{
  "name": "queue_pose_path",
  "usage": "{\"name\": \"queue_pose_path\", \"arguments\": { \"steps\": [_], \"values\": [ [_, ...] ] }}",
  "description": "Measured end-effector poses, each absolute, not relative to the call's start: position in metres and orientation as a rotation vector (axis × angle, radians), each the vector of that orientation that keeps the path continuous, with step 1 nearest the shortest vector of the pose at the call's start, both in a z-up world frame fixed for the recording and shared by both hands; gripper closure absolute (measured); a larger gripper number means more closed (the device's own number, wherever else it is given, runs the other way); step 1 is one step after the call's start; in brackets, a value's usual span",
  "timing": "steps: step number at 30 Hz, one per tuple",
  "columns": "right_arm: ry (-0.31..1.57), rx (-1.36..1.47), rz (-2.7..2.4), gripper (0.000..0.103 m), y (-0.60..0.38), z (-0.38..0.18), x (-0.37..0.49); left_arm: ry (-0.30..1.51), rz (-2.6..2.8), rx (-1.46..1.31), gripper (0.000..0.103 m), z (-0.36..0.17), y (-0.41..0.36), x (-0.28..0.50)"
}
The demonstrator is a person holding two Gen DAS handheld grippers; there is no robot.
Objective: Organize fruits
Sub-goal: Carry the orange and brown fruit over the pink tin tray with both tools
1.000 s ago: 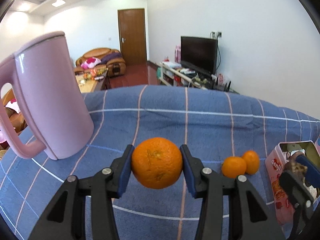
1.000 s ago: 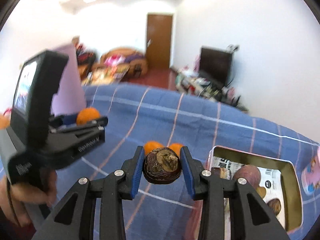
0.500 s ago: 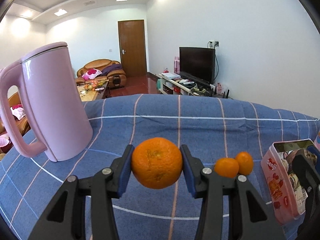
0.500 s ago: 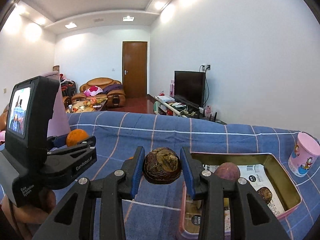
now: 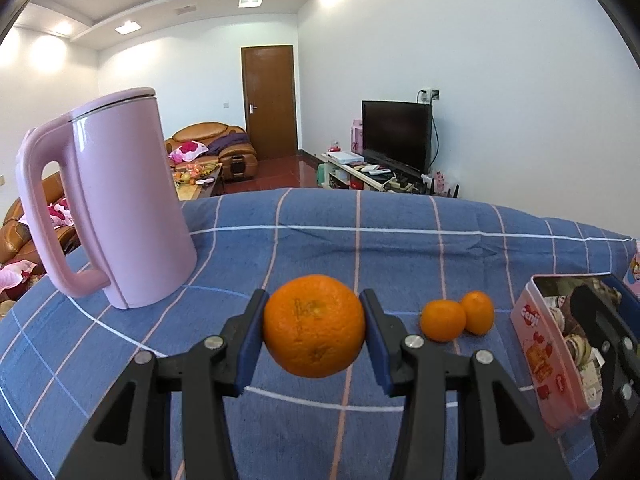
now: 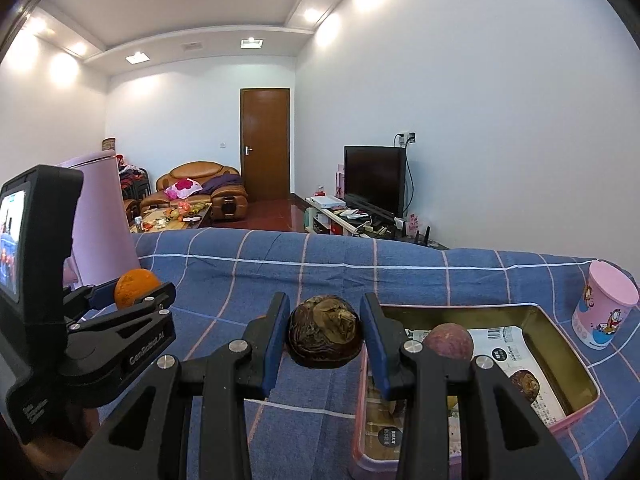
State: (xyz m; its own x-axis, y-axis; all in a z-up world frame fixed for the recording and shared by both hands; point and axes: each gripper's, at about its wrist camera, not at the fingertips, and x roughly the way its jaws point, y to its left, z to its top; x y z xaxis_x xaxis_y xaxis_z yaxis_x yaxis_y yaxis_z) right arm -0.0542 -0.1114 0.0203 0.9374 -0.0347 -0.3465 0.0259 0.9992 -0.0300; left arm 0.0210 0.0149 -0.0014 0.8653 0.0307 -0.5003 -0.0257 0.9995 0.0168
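Holding a dark fruit point(image 6: 325, 336) in your right hand-held gripper point(image 6: 325, 338) | tin point(image 6: 576, 364) lies just right and below, long axis running away | left hand-held gripper point(image 5: 314, 328) clamps an orange point(image 5: 314, 325), farther left of the tin point(image 5: 536, 344).

left claw point(image 5: 314, 326): clamped, held aloft | right claw point(image 6: 325, 332): clamped, held aloft
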Motion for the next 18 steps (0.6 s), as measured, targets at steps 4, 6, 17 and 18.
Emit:
{"name": "queue_pose_path", "arguments": {
  "steps": [4, 6, 17, 18],
  "values": [
    [0.354, -0.027, -0.033, 0.064, -0.113, 0.020, -0.059, 0.522, 0.029, 0.005, 0.055, -0.002, 0.015, 0.016],
    [0.353, -0.027, -0.036, 0.064, -0.114, 0.020, -0.061, 0.517, 0.029, 0.004, 0.055, -0.002, 0.014, 0.012],
    [0.354, -0.046, -0.026, 0.064, -0.119, 0.019, -0.074, 0.504, 0.041, 0.003, 0.054, -0.001, 0.007, -0.007],
    [0.355, -0.046, -0.025, 0.064, -0.120, 0.019, -0.075, 0.504, 0.038, 0.004, 0.054, -0.001, 0.005, -0.008]
  ]
}}
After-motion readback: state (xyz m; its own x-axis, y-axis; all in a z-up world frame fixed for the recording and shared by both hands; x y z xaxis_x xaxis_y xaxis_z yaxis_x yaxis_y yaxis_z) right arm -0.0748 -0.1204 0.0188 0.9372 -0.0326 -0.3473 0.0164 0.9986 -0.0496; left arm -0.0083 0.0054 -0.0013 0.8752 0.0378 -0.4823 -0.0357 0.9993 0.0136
